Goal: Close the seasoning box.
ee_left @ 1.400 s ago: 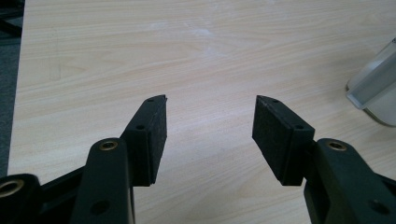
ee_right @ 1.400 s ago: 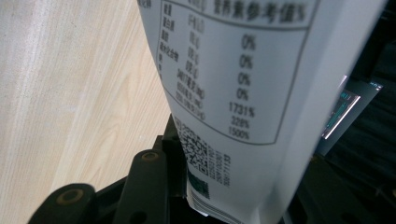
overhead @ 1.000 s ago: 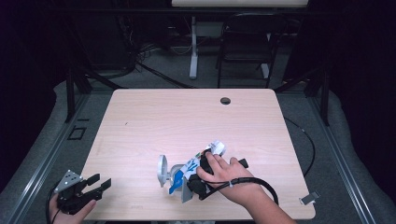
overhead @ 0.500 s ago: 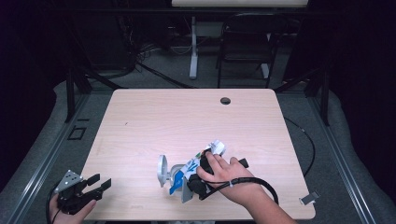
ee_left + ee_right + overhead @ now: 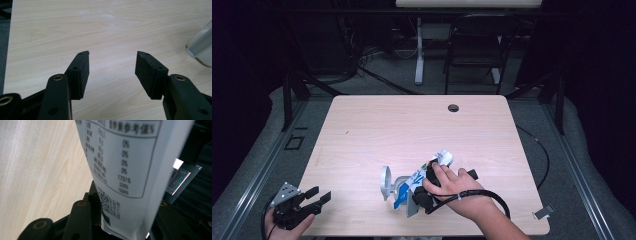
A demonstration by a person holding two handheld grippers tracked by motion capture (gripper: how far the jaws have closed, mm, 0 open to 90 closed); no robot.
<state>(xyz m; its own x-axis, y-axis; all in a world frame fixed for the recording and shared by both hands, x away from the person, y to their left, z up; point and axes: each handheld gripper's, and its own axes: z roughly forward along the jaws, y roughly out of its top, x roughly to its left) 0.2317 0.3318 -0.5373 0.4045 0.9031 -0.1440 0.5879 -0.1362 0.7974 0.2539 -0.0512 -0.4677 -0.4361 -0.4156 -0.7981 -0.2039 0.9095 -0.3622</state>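
Note:
A white pouch [image 5: 440, 159] with blue print lies slanted near the table's front edge, its lower end over a small clear round container [image 5: 386, 182]. My right gripper [image 5: 418, 192] is under the person's hand and shut on the pouch. In the right gripper view the pouch [image 5: 130, 157] shows a printed nutrition table and fills the gap between the jaws of my right gripper [image 5: 125, 195]. My left gripper [image 5: 319, 194] stands open at the table's front left corner, held in a hand. In the left gripper view my left gripper [image 5: 112, 65] holds nothing, and the clear container [image 5: 200, 47] shows at the right edge.
The wooden table [image 5: 412, 130] has a dark cable hole [image 5: 453, 107] near its far edge. A black cable [image 5: 492, 197] trails from the right gripper. A chair [image 5: 472, 50] and a desk leg [image 5: 418, 50] stand beyond the table. A small metal piece [image 5: 543, 212] lies on the floor.

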